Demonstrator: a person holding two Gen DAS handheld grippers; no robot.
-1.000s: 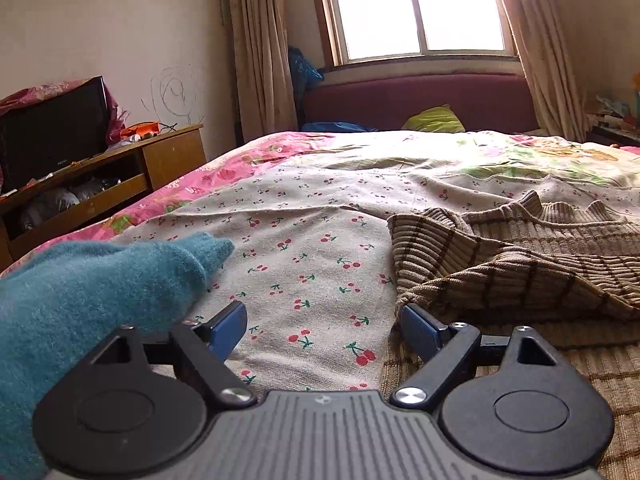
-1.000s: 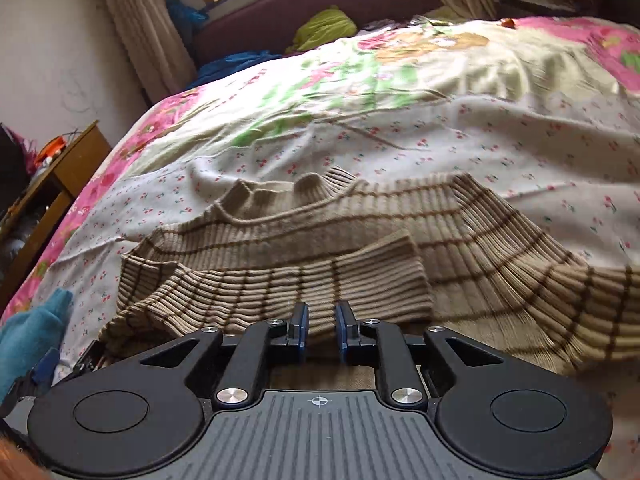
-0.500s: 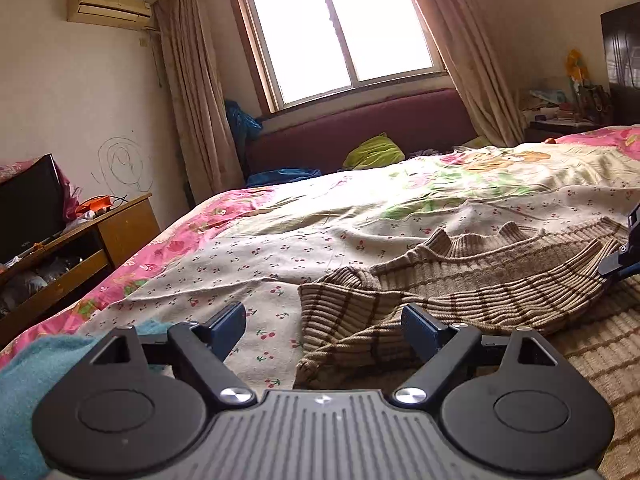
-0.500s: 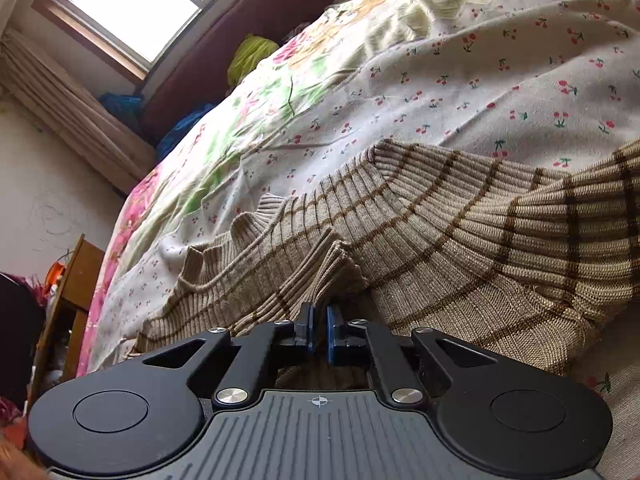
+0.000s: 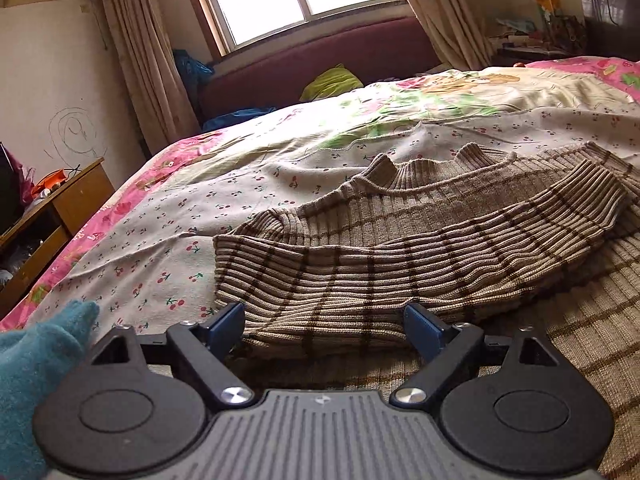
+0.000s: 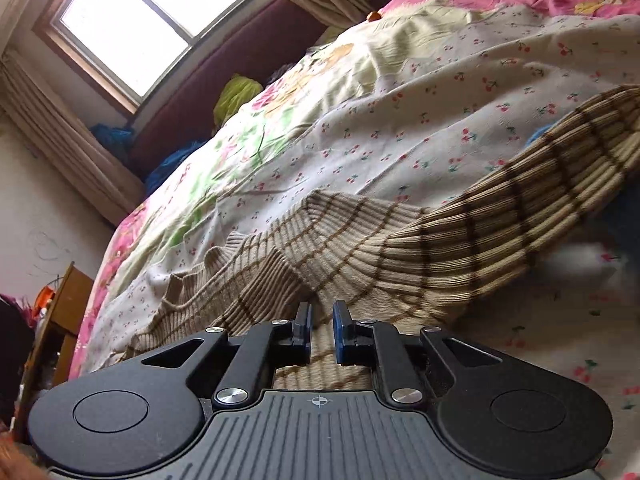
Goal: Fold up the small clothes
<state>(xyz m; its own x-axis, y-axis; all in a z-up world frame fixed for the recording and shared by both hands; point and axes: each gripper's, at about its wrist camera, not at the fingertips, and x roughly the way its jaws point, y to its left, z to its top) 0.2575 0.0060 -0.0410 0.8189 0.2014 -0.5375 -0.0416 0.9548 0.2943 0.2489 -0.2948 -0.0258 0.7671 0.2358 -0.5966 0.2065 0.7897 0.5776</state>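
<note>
Left wrist view — holding the left gripper (image 5: 326, 330) wide open and low, straddling the near edge of the beige-and-brown striped ribbed knit sweater (image 5: 400, 264), gripping nothing. Lying flat on the cream cherry-print cotton bedsheet (image 5: 208, 208), collar towards the far side, one sleeve folded across the chest from left to right. Judging the step in hand as tucking in the sleeves before doubling the body over.

Showing the right gripper (image 6: 322, 326), in the right wrist view, with jaws nearly together right at the knit. Leaving only a narrow gap with beige fabric behind it — not possible to tell whether any fold is being pinched. Running off to the right there, the other sleeve, seemingly raised off the sheet.

Doing this well, probably:
- closing the left gripper on both layers at the near left corner, not on a single ply
- taking the hem with both grippers level
- carrying it towards the collar in one slow arc
- laying it down with edges meeting, then smoothing outward

Handling thick, stretchy ribbing: soft, heavy, apt to sag and spring back, so wanting a deep bite. Working over a thin sheet, already wrinkling, likely to get caught along with the knit. Sitting at the near left, just beside the left gripper and apart from the sweater, a fuzzy teal fleece garment (image 5: 28, 376).
</note>
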